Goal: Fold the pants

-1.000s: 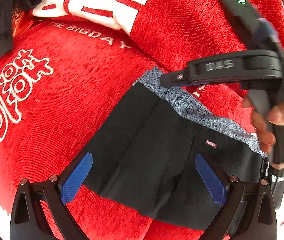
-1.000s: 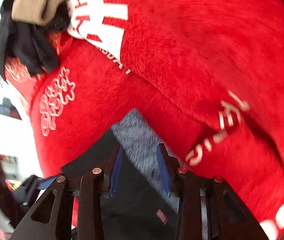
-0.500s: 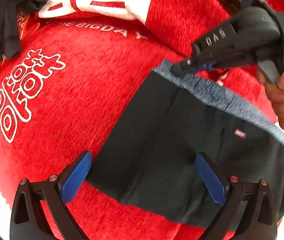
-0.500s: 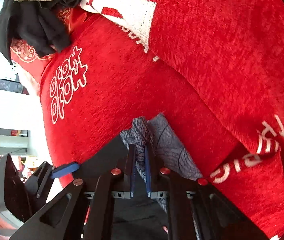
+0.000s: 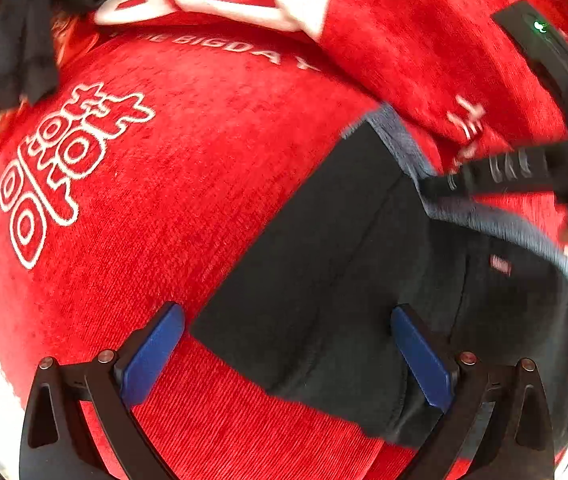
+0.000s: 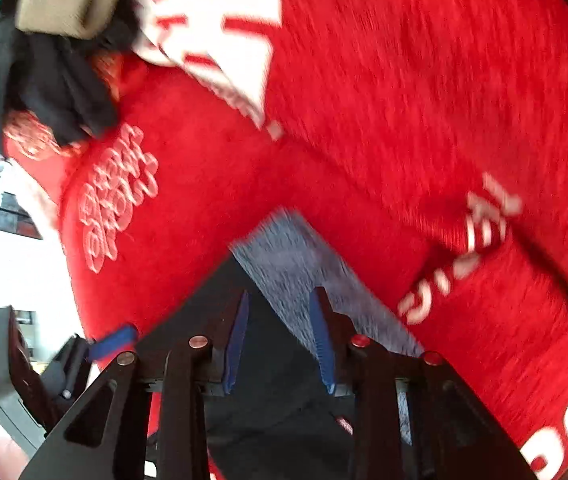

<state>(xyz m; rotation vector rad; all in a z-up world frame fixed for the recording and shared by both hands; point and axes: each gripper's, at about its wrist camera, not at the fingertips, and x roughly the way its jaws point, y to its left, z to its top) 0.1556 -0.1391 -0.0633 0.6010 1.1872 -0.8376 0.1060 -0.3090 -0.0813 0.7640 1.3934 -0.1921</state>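
Black pants point(image 5: 348, 280) lie flat on the red blanket point(image 5: 187, 200), waistband point(image 6: 296, 264) away from us. Right claw point(image 6: 279, 340) has just reopened, jaws straddling the waistband, gripping nothing. Left claw point(image 5: 288, 352) gapes wide over the leg hem, likely readying a fold.

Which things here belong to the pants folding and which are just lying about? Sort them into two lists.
Part of the job:
- black shorts with a grey speckled waistband
- left gripper, jaws wide open over the shorts
- right gripper, jaws just reopened at the waistband, not pressing it

Just lying about:
- red plush blanket with white lettering
- dark crumpled garment
- tan folded cloth
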